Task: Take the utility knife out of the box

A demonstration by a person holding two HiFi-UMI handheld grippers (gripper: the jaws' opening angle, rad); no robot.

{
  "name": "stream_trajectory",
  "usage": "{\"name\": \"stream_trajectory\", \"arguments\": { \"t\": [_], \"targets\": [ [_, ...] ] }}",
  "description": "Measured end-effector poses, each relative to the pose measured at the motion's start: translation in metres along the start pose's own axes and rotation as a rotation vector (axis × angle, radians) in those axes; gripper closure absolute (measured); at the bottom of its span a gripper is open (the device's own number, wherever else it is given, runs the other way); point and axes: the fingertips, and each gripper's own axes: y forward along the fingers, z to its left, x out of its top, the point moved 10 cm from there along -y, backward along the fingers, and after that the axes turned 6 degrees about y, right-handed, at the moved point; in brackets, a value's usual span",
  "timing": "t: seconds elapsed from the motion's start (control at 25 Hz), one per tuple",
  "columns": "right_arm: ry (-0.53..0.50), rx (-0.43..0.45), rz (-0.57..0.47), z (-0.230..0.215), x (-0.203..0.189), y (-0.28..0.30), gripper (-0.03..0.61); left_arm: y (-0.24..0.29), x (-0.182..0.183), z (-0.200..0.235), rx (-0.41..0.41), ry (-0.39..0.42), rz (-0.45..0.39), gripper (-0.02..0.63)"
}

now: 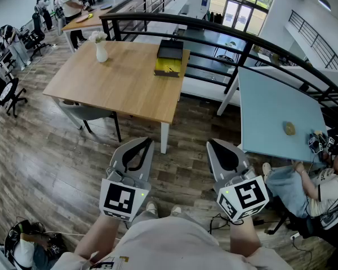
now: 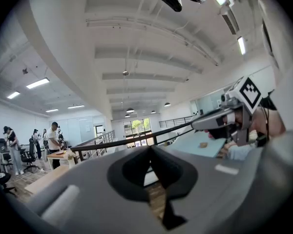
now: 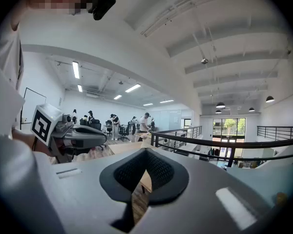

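The person is holding both tools low in the bottom half of the head view, above the brown wood-plank floor (image 1: 45, 167), side by side but apart, each pointing toward the top of the frame. The left tool (image 1: 149, 142) is showing its 2 grey jaws pressed together at the tips, with nothing between them in its own view. The right tool (image 1: 210, 143) is likewise pressed together and empty. Each tool is carrying a black-and-white marker cube at its near end, the left one (image 1: 123, 198) and the right one (image 1: 243, 198). The flat black-and-yellow box (image 1: 169, 58) is lying in the upper centre of the frame, near the upper right corner of the light wooden square table (image 1: 118, 89) and well apart from both tools. Its black part is sitting behind and its yellow part in front. The utility knife is too small to make out from here. A white vase (image 1: 101, 52) with pale flowers is standing upright on the same table, left of the box. A pale blue table (image 1: 270, 111) is filling the right of the frame, bearing a small brown round object (image 1: 290, 129). A black metal railing (image 1: 214, 27) is curving behind both tables, and a seated person (image 1: 321, 190) is showing at the lower right.
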Motion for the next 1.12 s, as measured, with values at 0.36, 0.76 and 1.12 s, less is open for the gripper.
{"name": "stream_trajectory", "arguments": {
  "t": [0.36,0.76,1.12],
  "targets": [
    [0.020,-0.003,-0.016,-0.012,-0.002,-0.006,0.578,0.009,0.004,-0.008,-0.005,-0.002,0.022,0.611],
    [0.043,0.011,-0.001,-0.043,-0.019,-0.015,0.578,0.027,0.006,-0.039,-0.018,0.010,0.070,0.611],
    [0.053,0.033,0.001,-0.074,-0.031,-0.023,0.577,0.044,0.009,-0.062,0.013,-0.005,0.102,0.612]
  ]
}}
